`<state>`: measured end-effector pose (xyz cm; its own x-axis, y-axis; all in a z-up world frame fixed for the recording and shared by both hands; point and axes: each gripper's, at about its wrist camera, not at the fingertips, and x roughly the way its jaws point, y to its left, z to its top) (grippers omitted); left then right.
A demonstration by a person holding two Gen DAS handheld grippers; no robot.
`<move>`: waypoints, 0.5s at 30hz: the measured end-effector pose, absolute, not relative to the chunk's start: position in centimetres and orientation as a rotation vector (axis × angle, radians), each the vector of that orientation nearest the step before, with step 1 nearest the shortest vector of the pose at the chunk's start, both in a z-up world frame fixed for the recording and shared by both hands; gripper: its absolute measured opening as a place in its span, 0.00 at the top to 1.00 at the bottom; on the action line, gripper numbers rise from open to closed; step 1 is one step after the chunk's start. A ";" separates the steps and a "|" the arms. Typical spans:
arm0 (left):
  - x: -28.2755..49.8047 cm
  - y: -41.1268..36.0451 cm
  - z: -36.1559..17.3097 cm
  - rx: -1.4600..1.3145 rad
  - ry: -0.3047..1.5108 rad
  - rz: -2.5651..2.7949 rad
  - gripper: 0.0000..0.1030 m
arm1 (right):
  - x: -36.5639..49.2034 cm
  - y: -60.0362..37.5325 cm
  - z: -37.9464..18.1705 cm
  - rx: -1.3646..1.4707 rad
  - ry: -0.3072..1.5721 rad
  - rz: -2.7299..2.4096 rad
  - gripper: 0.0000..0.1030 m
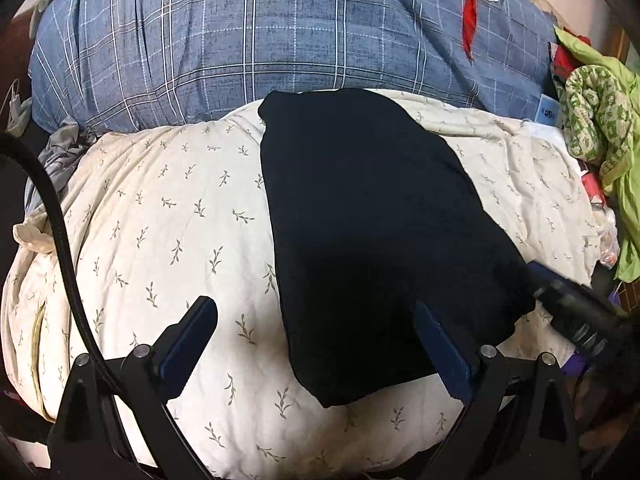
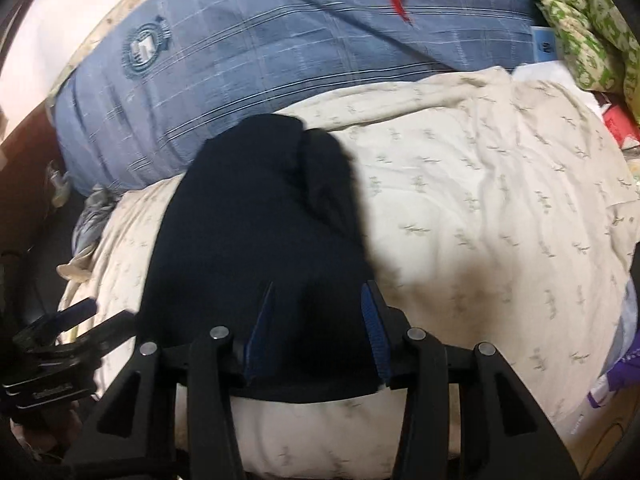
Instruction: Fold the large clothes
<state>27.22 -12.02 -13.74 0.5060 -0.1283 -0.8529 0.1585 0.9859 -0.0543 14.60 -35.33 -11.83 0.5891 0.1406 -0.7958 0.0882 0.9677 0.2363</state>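
A black garment (image 1: 372, 220), folded into a long strip, lies flat on a cream leaf-print quilt (image 1: 160, 220). My left gripper (image 1: 312, 304) hovers over the strip's near left edge with its jaws spread wide and nothing between the pads. In the right wrist view the same black garment (image 2: 260, 220) runs away from my right gripper (image 2: 318, 290). That gripper's jaws stand partly apart over the near end, and the blue pads (image 2: 372, 320) do not pinch the cloth. The right gripper (image 1: 560, 300) also shows at the strip's right edge, and the left gripper (image 2: 76, 312) at lower left.
A blue plaid duvet (image 1: 240, 40) with a round crest lies bunched behind the quilt (image 2: 480, 200). A pile of green clothes (image 1: 596, 128) sits at the far right. A red strip (image 1: 470, 12) lies across the duvet. A black cable (image 1: 60, 220) curves down the left, near crumpled grey cloth (image 1: 64, 152).
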 end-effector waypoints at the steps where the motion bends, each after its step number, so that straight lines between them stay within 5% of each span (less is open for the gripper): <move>1: 27.2 -11.9 -13.9 0.035 1.032 -0.172 0.04 | 14.7 -34.8 -12.3 0.223 0.961 0.016 0.55; 6: 27.3 -10.8 -14.7 0.058 1.053 -0.117 0.04 | 14.6 -35.7 -17.8 0.204 1.102 -0.067 0.48; 15: 23.8 -8.1 -16.4 0.080 1.033 -0.133 0.04 | 10.1 -40.5 -14.8 0.646 0.941 -0.010 0.43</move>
